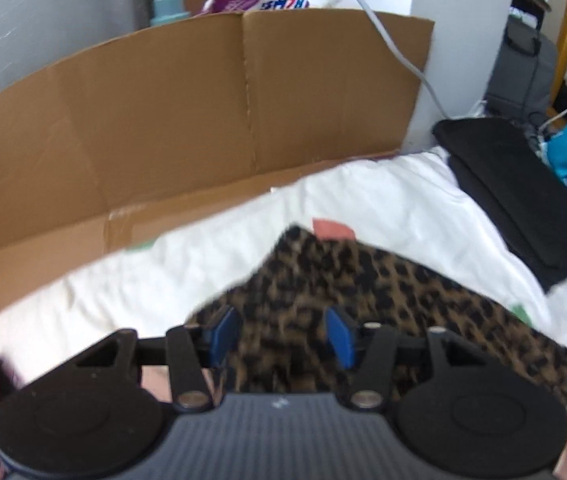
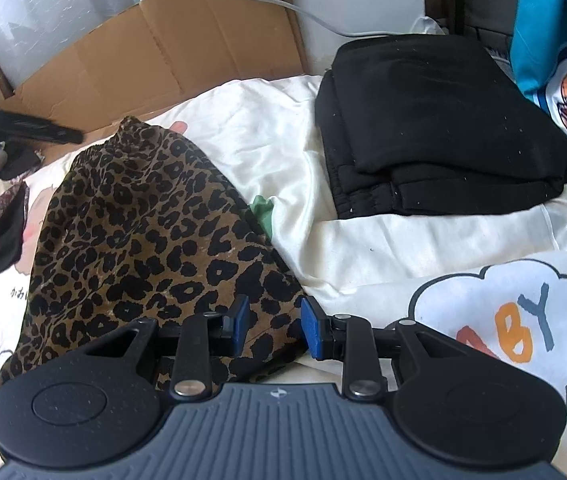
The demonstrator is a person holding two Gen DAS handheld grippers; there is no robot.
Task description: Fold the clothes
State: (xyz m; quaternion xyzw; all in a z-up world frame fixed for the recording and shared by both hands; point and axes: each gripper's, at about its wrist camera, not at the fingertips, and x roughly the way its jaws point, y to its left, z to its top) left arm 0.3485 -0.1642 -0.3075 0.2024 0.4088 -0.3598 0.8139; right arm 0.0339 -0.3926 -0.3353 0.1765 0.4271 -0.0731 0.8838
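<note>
A leopard-print cloth (image 2: 139,240) is lying crumpled on a cream quilt (image 2: 363,248). The right gripper (image 2: 275,324), jaws apart, is straddling its near corner. The left gripper (image 1: 281,334) is hovering spread above it. Folded black clothes (image 2: 435,120) are sitting far right.

Both wrist views look down, close, sharing the leopard garment (image 1: 363,300)

A leopard-print garment (image 2: 139,240), brown with black spots, lay spread and partly folded on the cream bedsheet (image 2: 363,248), its narrow end toward the far left and its wide hem at the near edge. To its right, well apart at the far side, a folded black garment (image 2: 435,120) sat in a neat stack on the same sheet, its ribbed band facing near.
</note>
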